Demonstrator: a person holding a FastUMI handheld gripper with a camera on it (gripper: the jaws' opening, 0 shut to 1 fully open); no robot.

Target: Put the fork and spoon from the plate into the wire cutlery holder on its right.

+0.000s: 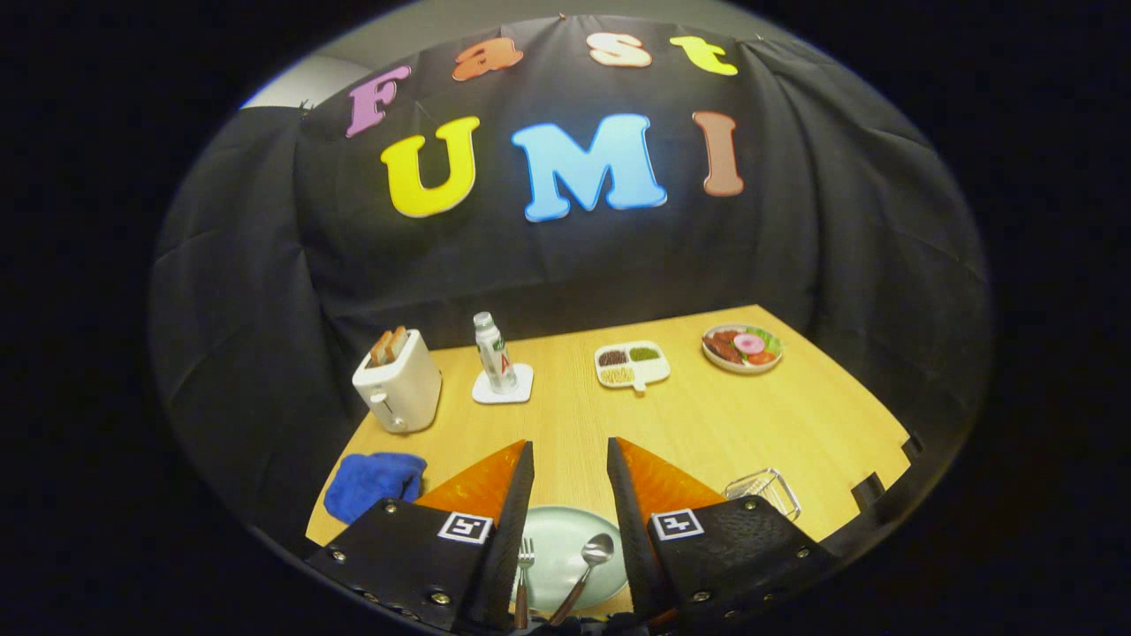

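A pale green plate [558,530] lies on the wooden table below my gripper [570,449], seen between the two fingers. On it rest a fork [525,565] and a spoon [590,558], side by side, handles toward me. The wire cutlery holder [765,488] stands to the plate's right, partly hidden behind my right finger. My gripper hangs above the plate, open, with nothing between its fingers.
A blue cloth [373,481] lies left of the plate. Farther back stand a white toaster [398,382] with bread, a bottle [493,352] on a white coaster, a divided dish [631,364] and a plate of food [742,347]. The table's right edge [892,459] is notched.
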